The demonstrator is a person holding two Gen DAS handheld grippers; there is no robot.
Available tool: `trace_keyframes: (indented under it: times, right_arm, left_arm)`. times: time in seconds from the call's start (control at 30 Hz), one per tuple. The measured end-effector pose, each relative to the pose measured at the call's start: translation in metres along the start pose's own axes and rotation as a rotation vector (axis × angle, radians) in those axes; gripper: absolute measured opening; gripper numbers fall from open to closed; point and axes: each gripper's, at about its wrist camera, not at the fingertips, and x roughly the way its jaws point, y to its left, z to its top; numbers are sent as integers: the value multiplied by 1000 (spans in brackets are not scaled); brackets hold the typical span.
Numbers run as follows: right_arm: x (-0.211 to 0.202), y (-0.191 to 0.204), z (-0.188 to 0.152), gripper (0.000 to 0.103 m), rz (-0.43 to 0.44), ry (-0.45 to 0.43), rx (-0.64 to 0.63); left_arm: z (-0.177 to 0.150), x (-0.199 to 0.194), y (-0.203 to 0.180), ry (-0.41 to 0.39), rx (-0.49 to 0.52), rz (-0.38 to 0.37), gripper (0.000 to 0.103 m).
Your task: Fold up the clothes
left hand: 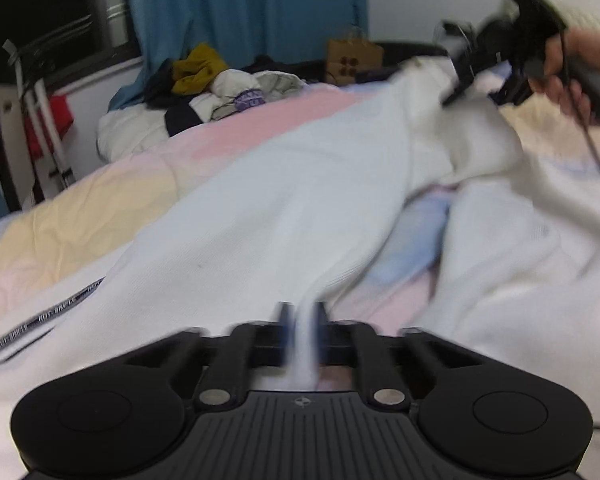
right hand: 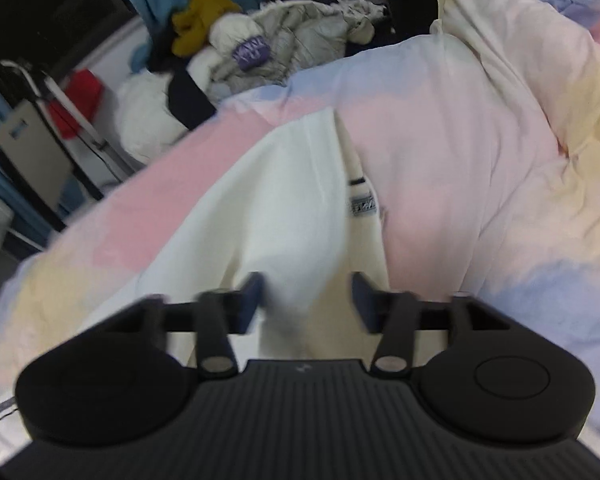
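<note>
The left gripper (left hand: 300, 316) is pinching a fold of the white garment (left hand: 292, 184) between nearly closed jaws, the cloth running away from it across the bed. The right gripper (right hand: 306, 300) is holding its jaws parted, with the same white garment (right hand: 284, 208) lying between and beneath them; whether it is gripping any fabric is unclear. The garment is lying spread over a pastel duvet (right hand: 480, 160), and a pile of clothes (right hand: 268, 44) is sitting beyond it, near a blue curtain (left hand: 240, 8).
</note>
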Motion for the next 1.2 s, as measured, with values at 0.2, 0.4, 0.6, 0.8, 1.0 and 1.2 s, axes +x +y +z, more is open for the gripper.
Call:
trace_keyframes:
  times: [0.2,0.4,0.6,0.8,1.0,1.2]
  right_arm:
    - [-14,50,61,15,-56,-69,-134]
    - [-99,100,106,14,252,-499,-260]
    - [-75,60,67,15,187,-481,-323]
    - [-18,-22,8,15,24,-267,-278]
    - [-9,-68,-39,25,-8,-202,-150]
    - [-44,-78,-65,42,-9,-220,0]
  left_arm:
    - [20,-53,68,-181,-295,-66,3]
    - [29,-112,96,-369,-348,-187,3]
    - [9,-110,56,-231,-203,-243,4]
    - [-28,-73,4,-49,-148,-245,5]
    - [-39,-73,2,-34,-196,-227,22]
    - [-33,-108,17,-41,-282,-167,48]
